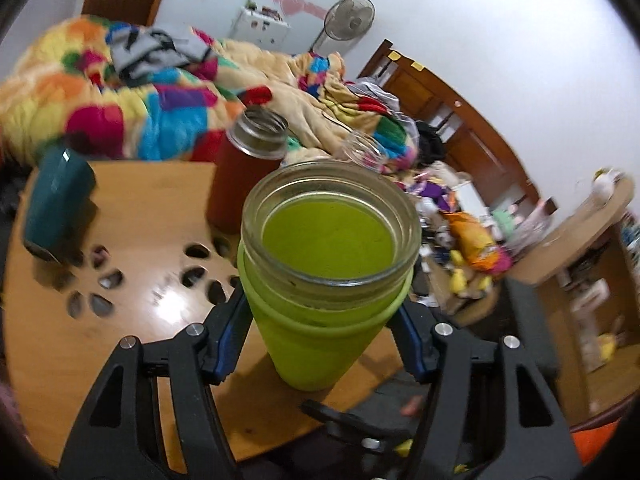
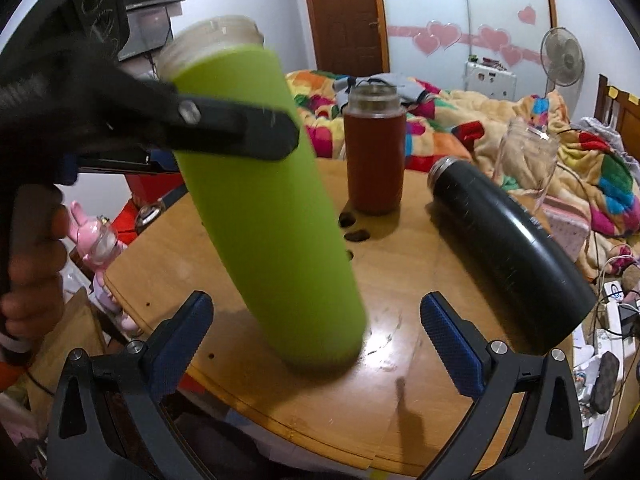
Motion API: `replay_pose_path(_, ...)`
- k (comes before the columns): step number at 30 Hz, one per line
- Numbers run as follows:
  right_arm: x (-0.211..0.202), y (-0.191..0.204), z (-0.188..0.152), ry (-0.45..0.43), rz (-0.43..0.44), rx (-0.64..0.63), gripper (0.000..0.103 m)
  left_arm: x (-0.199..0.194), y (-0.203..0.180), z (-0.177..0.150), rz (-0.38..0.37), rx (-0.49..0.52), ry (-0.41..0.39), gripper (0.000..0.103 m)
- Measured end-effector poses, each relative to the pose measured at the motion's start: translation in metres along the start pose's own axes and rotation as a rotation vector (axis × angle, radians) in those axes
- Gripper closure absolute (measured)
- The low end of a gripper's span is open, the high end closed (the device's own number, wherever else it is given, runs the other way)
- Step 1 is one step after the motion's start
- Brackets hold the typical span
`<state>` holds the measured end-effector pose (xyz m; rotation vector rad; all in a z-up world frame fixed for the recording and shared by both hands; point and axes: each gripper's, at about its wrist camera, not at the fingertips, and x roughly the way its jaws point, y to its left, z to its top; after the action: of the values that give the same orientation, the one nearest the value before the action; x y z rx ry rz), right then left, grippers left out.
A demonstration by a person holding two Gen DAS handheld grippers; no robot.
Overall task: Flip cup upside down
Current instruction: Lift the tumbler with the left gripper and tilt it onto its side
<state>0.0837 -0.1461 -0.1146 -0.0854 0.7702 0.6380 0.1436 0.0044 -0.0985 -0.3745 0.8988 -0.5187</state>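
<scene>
The lime-green cup (image 1: pixel 320 320) with a clear glass rim stands mouth up, tilted, its base on the round wooden table (image 1: pixel 120 320). My left gripper (image 1: pixel 324 332) is shut on its upper body, below the rim. In the right wrist view the green cup (image 2: pixel 272 216) leans left with the left gripper's finger (image 2: pixel 240 132) across it. My right gripper (image 2: pixel 316 336) is open and empty, just in front of the cup's base.
A red-brown bottle (image 2: pixel 374 160) stands mid-table. A dark bottle (image 2: pixel 508 256) lies on its side at right; it shows in the left wrist view (image 1: pixel 56 208). A clear glass (image 2: pixel 524 164) stands behind. A bed with a colourful quilt (image 1: pixel 120 100) lies beyond the table.
</scene>
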Motion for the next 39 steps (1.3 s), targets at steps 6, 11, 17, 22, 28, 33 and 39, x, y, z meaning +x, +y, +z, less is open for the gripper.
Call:
replay_pose_path(6, 0.015, -0.002, -0.005, 0.041, 0.025, -0.008, 0.009, -0.002, 0.005, 0.0, -0.032, -0.034, 0.007, 0.039)
replay_pose_path(11, 0.029, 0.001, -0.003, 0.061, 0.035, -0.043, 0.028, -0.002, 0.029, 0.003, -0.075, -0.106, 0.018, 0.039)
replay_pose_path(17, 0.034, 0.004, 0.0, 0.045, 0.033, -0.095, 0.031, 0.006, 0.054, 0.0, -0.058, -0.192, 0.029, 0.038)
replay_pose_path(22, 0.032, 0.007, -0.004, 0.05, 0.069, -0.106, 0.036, 0.024, 0.079, -0.008, -0.069, -0.292, 0.046, 0.035)
replay_pose_path(28, 0.032, 0.009, -0.006, 0.042, 0.085, -0.095, 0.04, 0.039, 0.097, -0.017, -0.095, -0.38, 0.061, 0.032)
replay_pose_path(33, 0.034, 0.007, -0.005, 0.047, 0.094, -0.08, 0.041, 0.04, 0.095, -0.019, -0.02, -0.368, 0.072, 0.028)
replay_pose_path(39, 0.035, 0.007, -0.005, 0.049, 0.095, -0.074, 0.041, 0.041, 0.089, -0.02, 0.052, -0.316, 0.074, 0.026)
